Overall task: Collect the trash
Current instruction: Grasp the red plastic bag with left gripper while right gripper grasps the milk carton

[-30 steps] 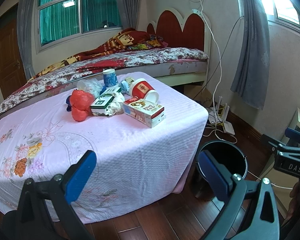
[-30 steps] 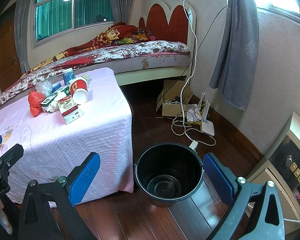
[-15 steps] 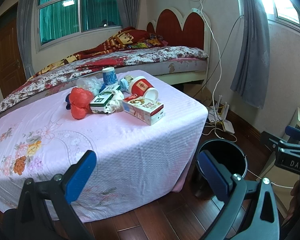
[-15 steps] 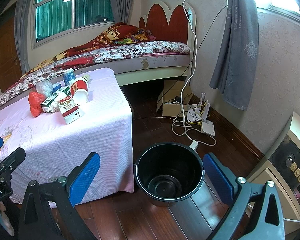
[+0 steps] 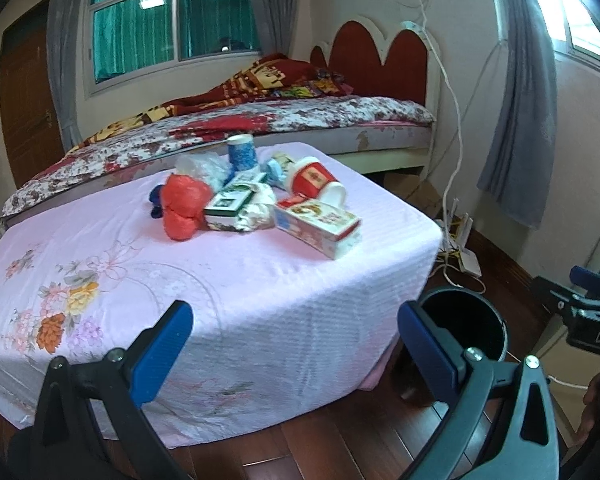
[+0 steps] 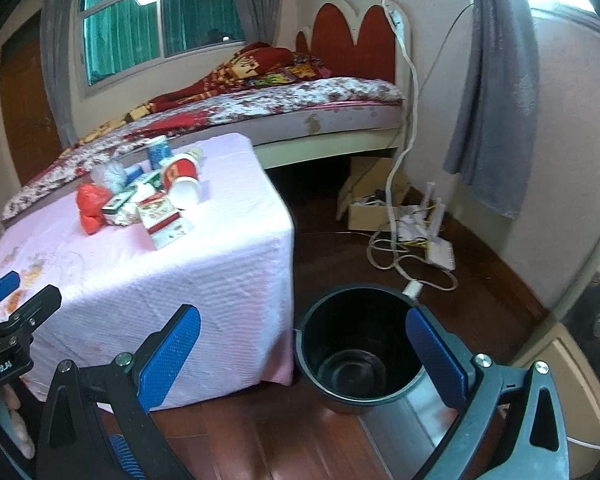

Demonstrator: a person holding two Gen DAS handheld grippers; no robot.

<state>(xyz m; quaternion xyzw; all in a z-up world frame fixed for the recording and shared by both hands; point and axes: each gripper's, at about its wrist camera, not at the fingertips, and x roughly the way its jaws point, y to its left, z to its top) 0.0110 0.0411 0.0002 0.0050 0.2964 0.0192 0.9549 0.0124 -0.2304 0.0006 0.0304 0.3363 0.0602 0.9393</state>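
The left gripper (image 5: 296, 340) hangs spread and empty before the table (image 5: 260, 280), whose far right corner carries the trash (image 5: 256, 204). The bin (image 6: 356, 344) waits off its right edge; the right gripper (image 6: 300, 344) gapes emptily above it.

Trash pile (image 5: 256, 204) on table (image 5: 260, 280); bucket (image 6: 352, 344) beside it, seemingly touching

Glossy black plastic bin (image 6: 352, 356), cloth-covered table (image 5: 260, 280)

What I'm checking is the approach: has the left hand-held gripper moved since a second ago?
Yes. The left hand-held gripper has edged toward the table: its carton now looks bigger and sits further right.
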